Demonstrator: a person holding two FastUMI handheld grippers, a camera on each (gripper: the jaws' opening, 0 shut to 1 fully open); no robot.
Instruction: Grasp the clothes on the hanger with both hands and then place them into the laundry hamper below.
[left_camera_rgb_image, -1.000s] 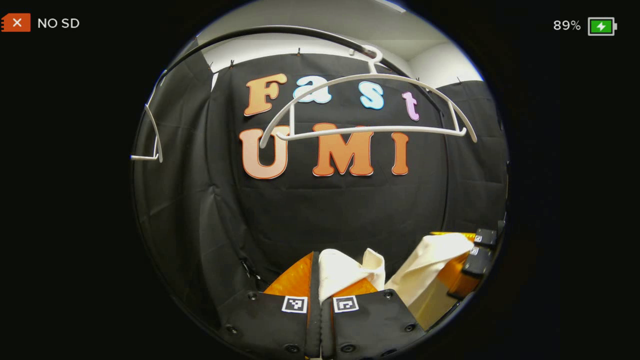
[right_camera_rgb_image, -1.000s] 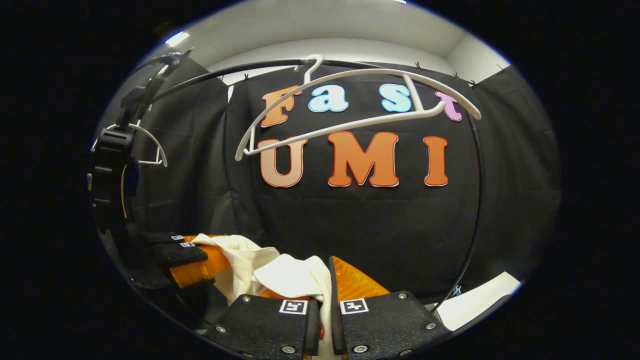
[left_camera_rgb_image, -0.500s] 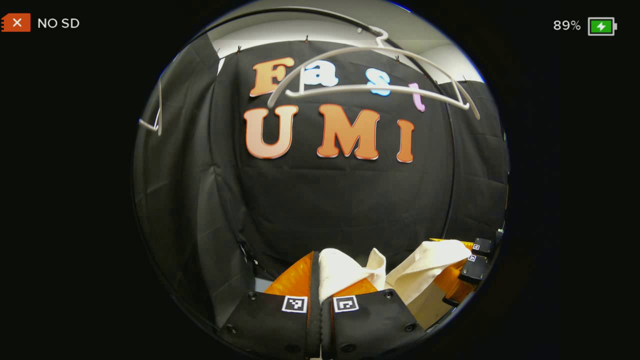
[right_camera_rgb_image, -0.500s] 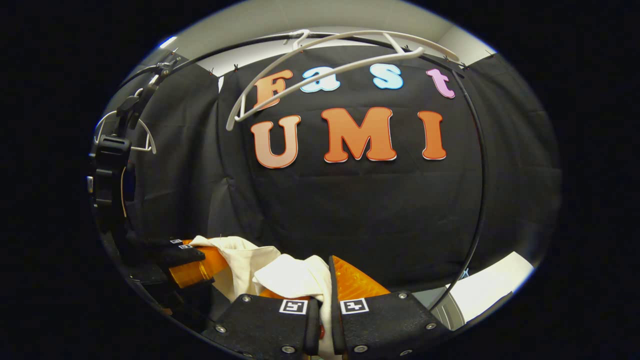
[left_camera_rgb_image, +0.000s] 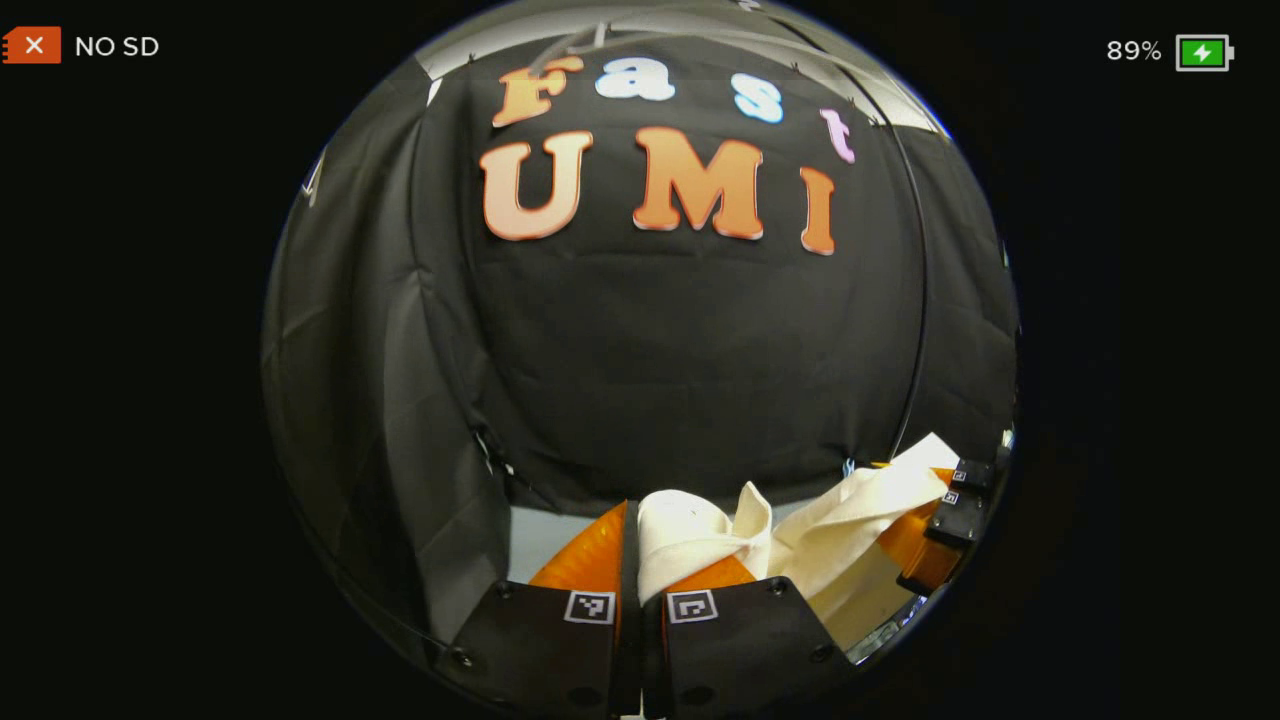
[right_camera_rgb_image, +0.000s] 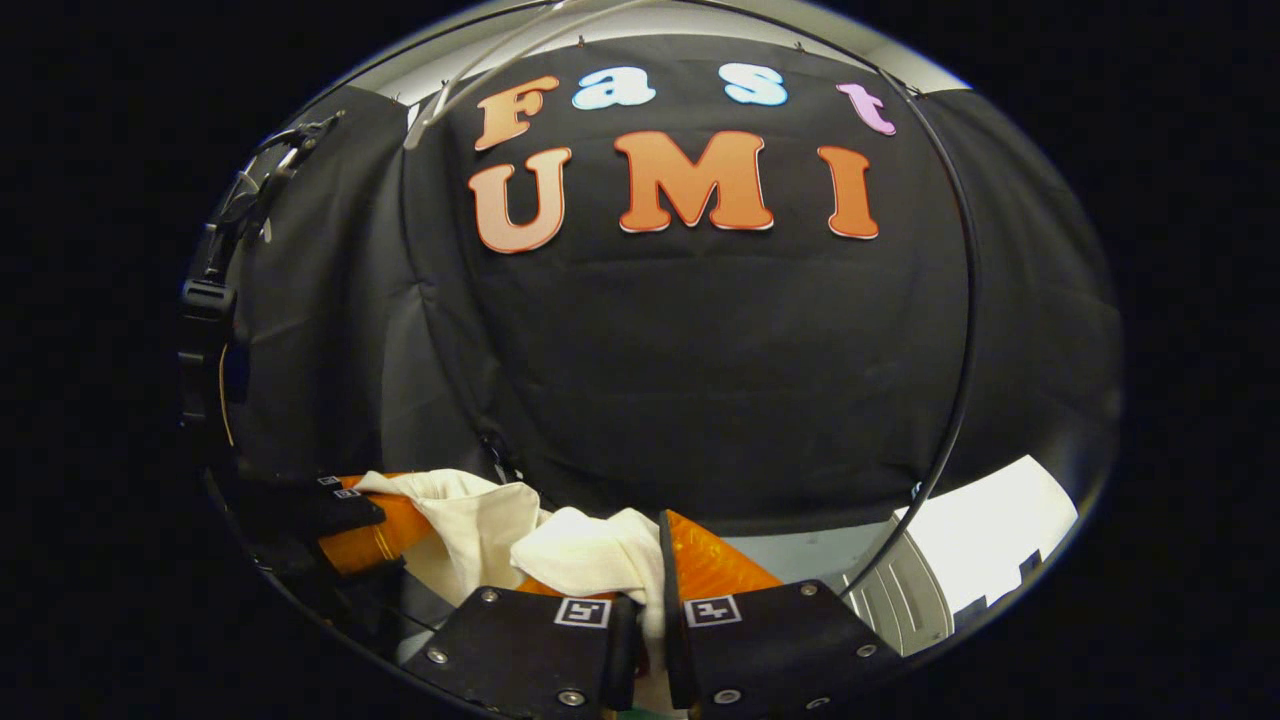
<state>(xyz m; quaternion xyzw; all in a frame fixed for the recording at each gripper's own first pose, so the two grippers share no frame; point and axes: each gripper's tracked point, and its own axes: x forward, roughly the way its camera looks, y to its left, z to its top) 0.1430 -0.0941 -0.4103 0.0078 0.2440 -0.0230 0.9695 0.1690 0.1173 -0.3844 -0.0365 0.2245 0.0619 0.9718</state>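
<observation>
1. My left hand-held gripper (left_camera_rgb_image: 640, 560) and right hand-held gripper (right_camera_rgb_image: 640, 560) each clamp the cream cotton garment (left_camera_rgb_image: 850, 510), slung between them.
2. Carry step, I judge; next, find the hamper below, then release.

Both tools have lowered the cream garment (left_camera_rgb_image: 850, 510) away from the hanger (right_camera_rgb_image: 470, 65).

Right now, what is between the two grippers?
The cream cotton garment stretches between the left gripper and the right gripper, pinched by both. It shows in both the left and right gripper views.
</observation>
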